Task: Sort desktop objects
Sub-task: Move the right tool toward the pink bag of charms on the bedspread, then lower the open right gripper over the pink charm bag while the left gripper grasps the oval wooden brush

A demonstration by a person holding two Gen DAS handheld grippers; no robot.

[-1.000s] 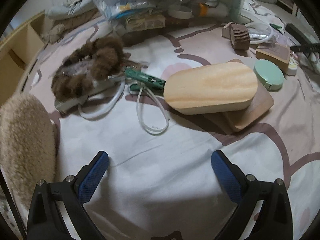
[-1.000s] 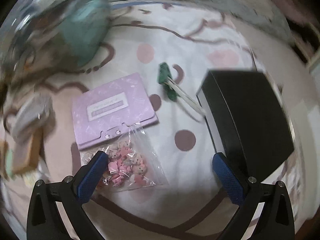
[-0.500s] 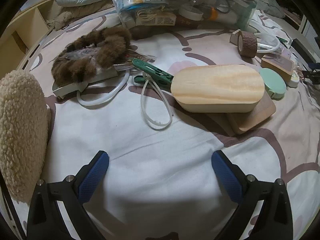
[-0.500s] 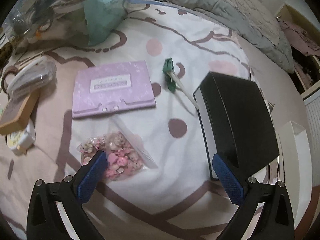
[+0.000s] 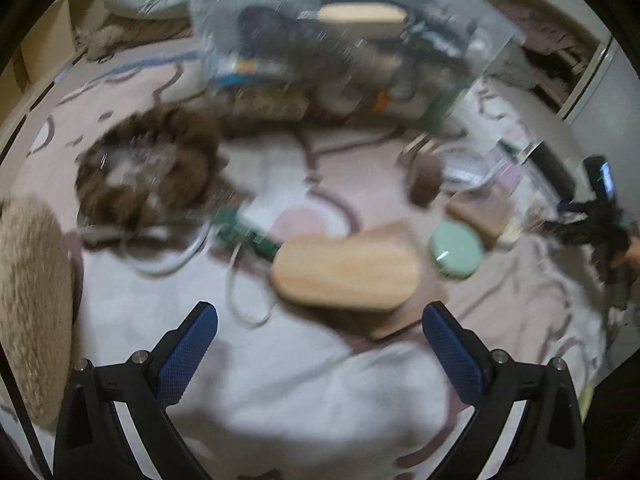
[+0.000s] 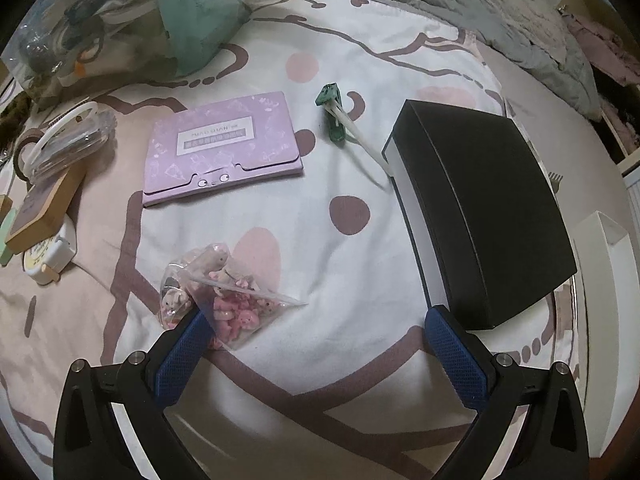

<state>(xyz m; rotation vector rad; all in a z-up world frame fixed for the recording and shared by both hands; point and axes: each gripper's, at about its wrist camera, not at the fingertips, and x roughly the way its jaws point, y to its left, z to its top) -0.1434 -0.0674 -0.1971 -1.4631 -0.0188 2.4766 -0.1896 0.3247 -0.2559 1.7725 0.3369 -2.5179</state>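
Observation:
The left wrist view is blurred. My left gripper point(image 5: 320, 344) is open and empty above the bedsheet, just short of a light wooden oval box point(image 5: 346, 270) lying on a wooden board. A green clip with a white cord point(image 5: 248, 236), a mint round case point(image 5: 456, 250) and a brown furry item point(image 5: 148, 176) lie around it. My right gripper point(image 6: 318, 344) is open and empty, its left finger beside a clear bag of pink charms point(image 6: 224, 300). A purple booklet point(image 6: 222, 146), another green clip point(image 6: 334, 114) and a black box point(image 6: 480, 212) lie ahead.
A clear plastic bag full of items point(image 5: 340, 52) stands at the back, also in the right wrist view point(image 6: 120, 20). A beige fleece cushion point(image 5: 32, 300) is at the left. A grey blanket point(image 6: 460, 4) lies at the back right. A white bin point(image 6: 604, 280) stands beside the bed.
The left gripper has swung, so its view is now blurred and the wooden box sits closer. The right gripper has moved nearer the charm bag, and its view has steadied.

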